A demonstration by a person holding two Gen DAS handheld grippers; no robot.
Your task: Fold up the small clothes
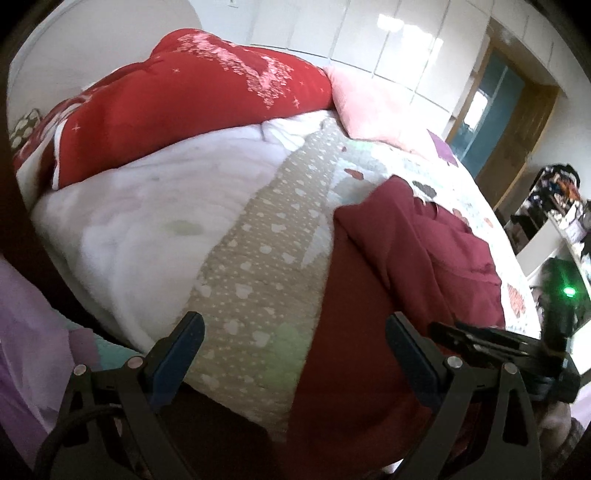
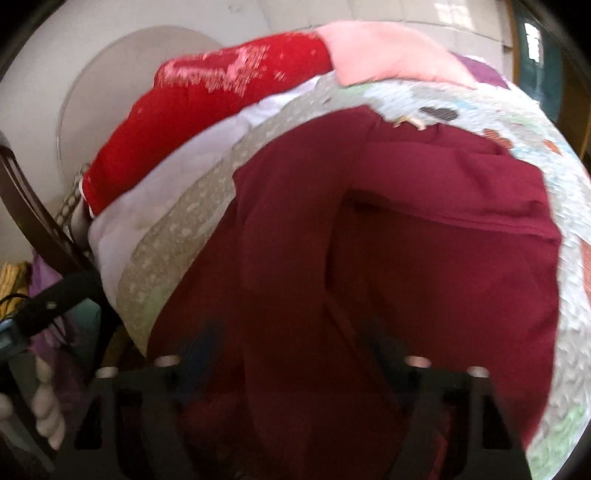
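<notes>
Left gripper (image 1: 295, 350) jaws wide apart, empty, over the bed (image 1: 251, 258). Right gripper (image 2: 291, 354) blurred on the maroon garment (image 2: 424, 258); can't tell its state.

Bed quilt (image 1: 258, 240), beige band with white hearts, patchwork to the right. Red blanket (image 1: 192, 107) bunched at the far end (pale print on top), pink pillow (image 1: 373, 107) touching it. Cluttered shelf (image 1: 554, 206) at right, contents blurred, possibly toiletries.

A home bedroom: quilted bed (image 1: 258, 229), red duvet (image 1: 184, 110), pink pillow (image 1: 373, 107), white wardrobe doors (image 1: 369, 33).
</notes>
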